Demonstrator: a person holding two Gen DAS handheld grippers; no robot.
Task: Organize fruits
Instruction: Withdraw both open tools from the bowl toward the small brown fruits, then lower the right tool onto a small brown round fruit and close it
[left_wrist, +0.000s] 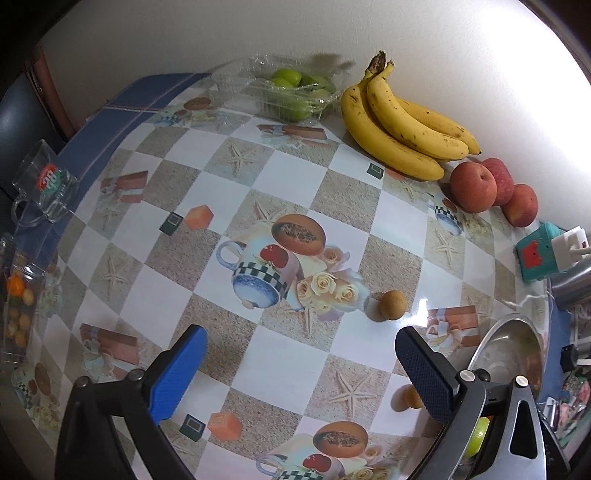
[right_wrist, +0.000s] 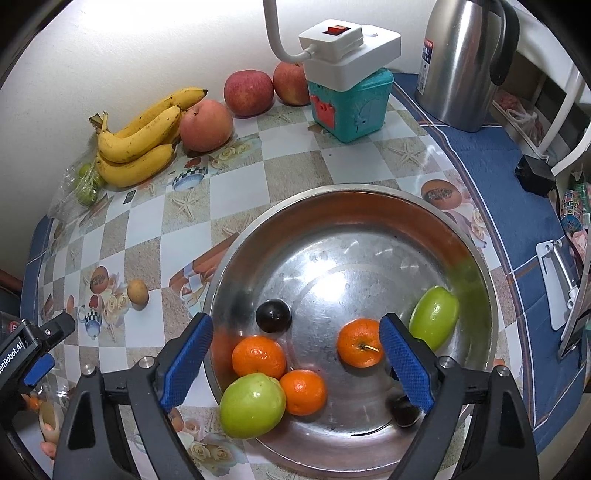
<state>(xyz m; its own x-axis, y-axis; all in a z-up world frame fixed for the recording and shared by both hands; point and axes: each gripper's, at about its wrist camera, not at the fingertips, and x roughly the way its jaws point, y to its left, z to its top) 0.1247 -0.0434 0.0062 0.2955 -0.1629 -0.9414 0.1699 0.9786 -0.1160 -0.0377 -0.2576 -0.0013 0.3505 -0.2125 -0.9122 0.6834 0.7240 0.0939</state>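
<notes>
A steel bowl (right_wrist: 369, 206) holds three oranges (right_wrist: 258, 356), two green fruits (right_wrist: 253, 404) and two dark plums (right_wrist: 273, 315). My right gripper (right_wrist: 295, 358) hangs open and empty over the bowl's near side. My left gripper (left_wrist: 301, 369) is open and empty above the table; a small brown fruit (left_wrist: 393, 304) lies just ahead of its right finger, also seen in the right wrist view (right_wrist: 137, 291). A second small brown fruit (left_wrist: 410, 397) lies partly hidden behind that finger. Bananas (left_wrist: 399, 122), three apples (left_wrist: 472, 186) and a clear tray of green fruits (left_wrist: 295, 88) stand by the wall.
A glass mug (left_wrist: 44, 184) and a clear box of small orange fruits (left_wrist: 18, 314) stand at the table's left edge. A teal box with a white power strip (right_wrist: 349, 99) on it and a steel kettle (right_wrist: 458, 62) stand behind the bowl (left_wrist: 509, 350).
</notes>
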